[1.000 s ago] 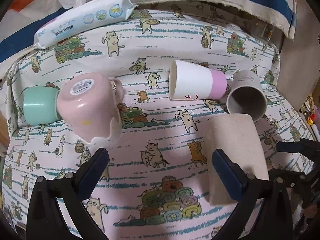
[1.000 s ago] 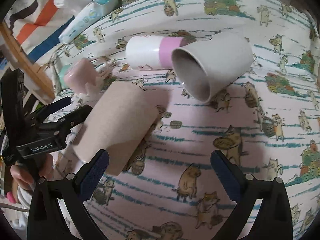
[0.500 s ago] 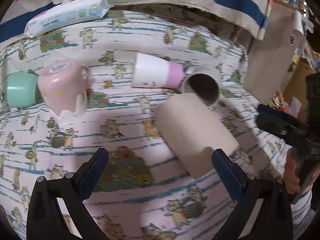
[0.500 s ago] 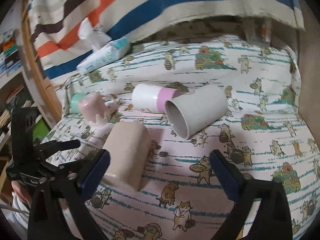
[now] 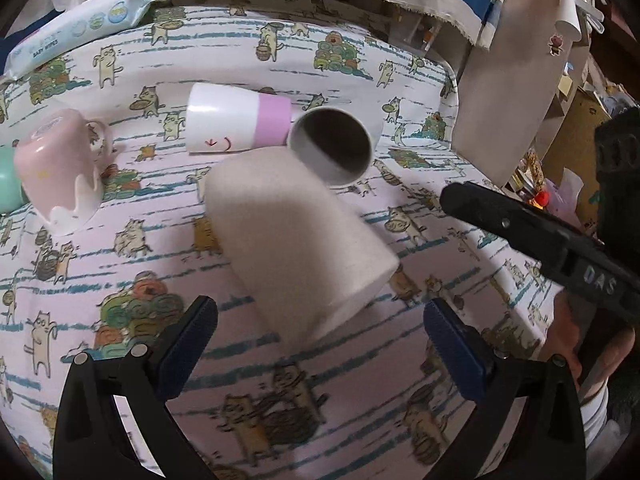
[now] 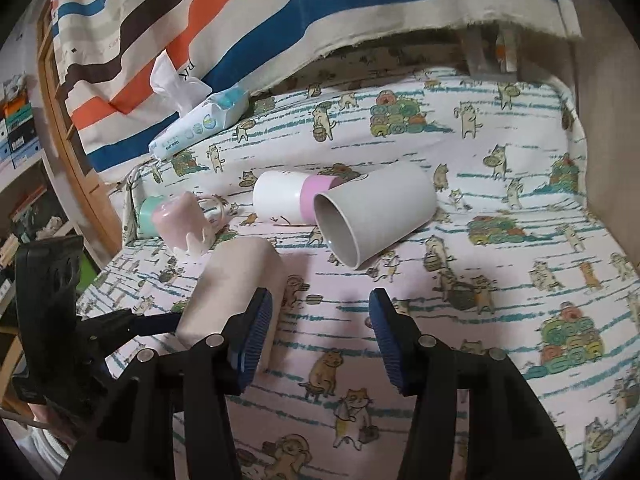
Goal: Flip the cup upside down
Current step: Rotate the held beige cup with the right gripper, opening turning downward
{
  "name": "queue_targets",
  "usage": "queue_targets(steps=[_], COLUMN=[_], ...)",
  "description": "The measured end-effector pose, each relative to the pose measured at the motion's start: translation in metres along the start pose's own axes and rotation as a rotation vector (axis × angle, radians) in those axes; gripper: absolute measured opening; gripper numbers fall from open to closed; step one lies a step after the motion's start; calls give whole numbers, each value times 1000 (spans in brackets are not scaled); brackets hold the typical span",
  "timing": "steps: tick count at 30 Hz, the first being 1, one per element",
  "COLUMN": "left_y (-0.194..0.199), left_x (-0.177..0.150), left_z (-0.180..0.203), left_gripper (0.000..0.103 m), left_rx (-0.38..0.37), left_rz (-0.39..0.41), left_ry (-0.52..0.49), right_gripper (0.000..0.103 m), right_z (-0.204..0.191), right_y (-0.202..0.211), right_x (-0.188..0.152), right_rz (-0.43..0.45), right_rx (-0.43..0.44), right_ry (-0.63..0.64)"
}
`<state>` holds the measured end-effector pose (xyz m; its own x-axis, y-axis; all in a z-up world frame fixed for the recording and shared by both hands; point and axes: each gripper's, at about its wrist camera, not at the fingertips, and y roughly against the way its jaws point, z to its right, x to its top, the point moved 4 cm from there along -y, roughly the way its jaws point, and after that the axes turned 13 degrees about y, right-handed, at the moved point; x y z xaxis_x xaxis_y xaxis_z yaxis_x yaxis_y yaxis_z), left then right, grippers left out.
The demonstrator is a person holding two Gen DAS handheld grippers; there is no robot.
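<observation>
Right at the near edge of the cat-print cloth [image 6: 500,320] we have both tools in frame: the right gripper [image 6: 320,332] hangs over the fabric with its blue-padded jaws spread and nothing between them, and the left gripper [image 5: 320,344] is likewise parted wide and empty-handed. Just beyond them stands the beige cup [image 5: 296,240], mouth down on the cloth, closed bottom up, seen clearly in the right wrist view [image 6: 236,284]; it sits just ahead of the left gripper's gap, and we can't call any contact with either pad. A little further back lies the grey cup [image 6: 376,216] on its side, open mouth turned toward us. Tucked right against it is the white cup with the pink band [image 6: 294,200], also lying down. Off to the left we see the pink mug [image 6: 180,220] upside down, with a mint-green cup [image 6: 146,216] on its side behind it. Furthest back, a pack of baby wipes [image 6: 200,128] rests at the cloth's edge beneath a striped fabric [image 6: 240,20].
</observation>
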<state>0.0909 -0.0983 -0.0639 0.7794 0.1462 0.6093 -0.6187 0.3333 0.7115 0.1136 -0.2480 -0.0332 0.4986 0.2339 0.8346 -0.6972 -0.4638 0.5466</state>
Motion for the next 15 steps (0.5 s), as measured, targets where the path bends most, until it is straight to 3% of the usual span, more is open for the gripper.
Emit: queue_targets(steps=[7,9,13,15], left_y=[14,24,47,55], left_x=[6,10,22,30], left_z=[-11,-25,-52,-62], left_gripper=[102,102,102,100], left_rx=[46,74,106,121], left_rz=[52,83,151,173], left_ry=[-7,11,71,92], right_gripper=[54,58,78,79], right_z=[1,-2,-16,-28], right_y=[9,9,1,-6], right_x=[-7,-10,-14,-15], right_rz=[5,6,-10,-55], right_rx=[7,12,5,-6], right_ry=[-4,-3,24,65])
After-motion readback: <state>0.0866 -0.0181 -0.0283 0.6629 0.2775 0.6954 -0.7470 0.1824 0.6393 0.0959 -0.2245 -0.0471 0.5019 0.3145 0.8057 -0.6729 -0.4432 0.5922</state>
